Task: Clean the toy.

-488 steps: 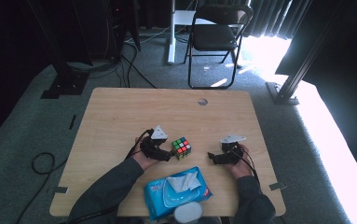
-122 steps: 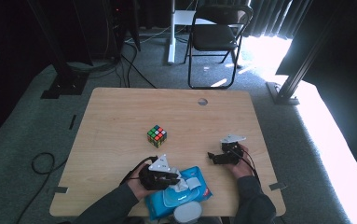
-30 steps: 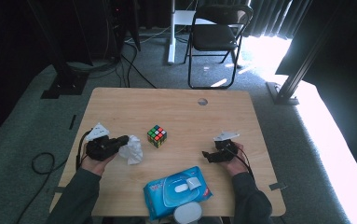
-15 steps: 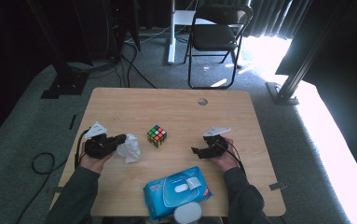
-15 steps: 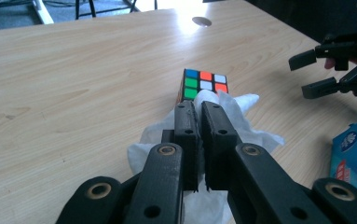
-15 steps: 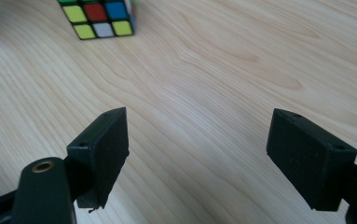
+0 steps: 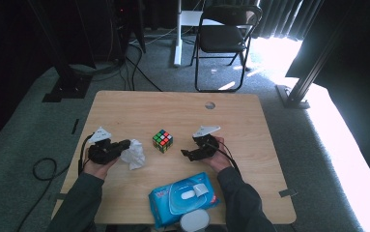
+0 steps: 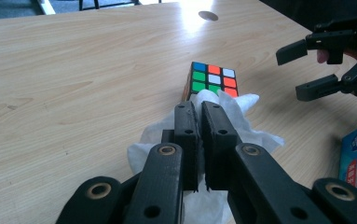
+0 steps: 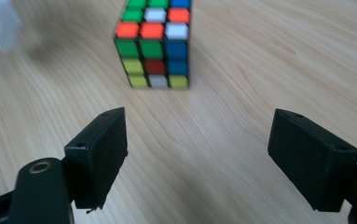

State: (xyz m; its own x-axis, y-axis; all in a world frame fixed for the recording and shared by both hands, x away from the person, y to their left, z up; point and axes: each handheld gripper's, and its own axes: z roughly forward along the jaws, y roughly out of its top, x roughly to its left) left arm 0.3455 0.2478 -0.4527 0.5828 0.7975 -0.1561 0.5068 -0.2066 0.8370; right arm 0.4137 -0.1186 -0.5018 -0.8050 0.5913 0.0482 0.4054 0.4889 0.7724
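Landmark: a scrambled colour cube (image 7: 163, 140) sits near the middle of the wooden table (image 7: 139, 107); every place below is given relative to it.

Left hand-held gripper (image 7: 123, 147): to the left of the cube, near it. Its jaws are pressed together on a crumpled white wipe (image 7: 133, 153). In the left gripper view the wipe (image 8: 223, 121) bulges out past the closed jaws towards the cube (image 8: 210, 80); whether it touches the cube I cannot tell.

Right hand-held gripper (image 7: 188, 155): to the right of the cube, slightly nearer the person, pointing at it. Its jaws are spread wide with nothing between them. In the right gripper view the cube (image 9: 153, 42) lies just ahead of the open jaws, apart from them.

Wipes packet (image 7: 184, 198): a blue soft pack nearer the person than the cube, well apart from it.

Likely step: the open gripper seems set to steady the cube so the wipe can clean it.

Risk, cube slipping: the cube rests loose on smooth wood. If the jaws close off-centre or catch a corner, it could spin or skid away.

Risk, push from the wipe: pressing the wipe on before the cube is held could shove it aside.

Risk, collision: both grippers face the cube from opposite sides and could bump.
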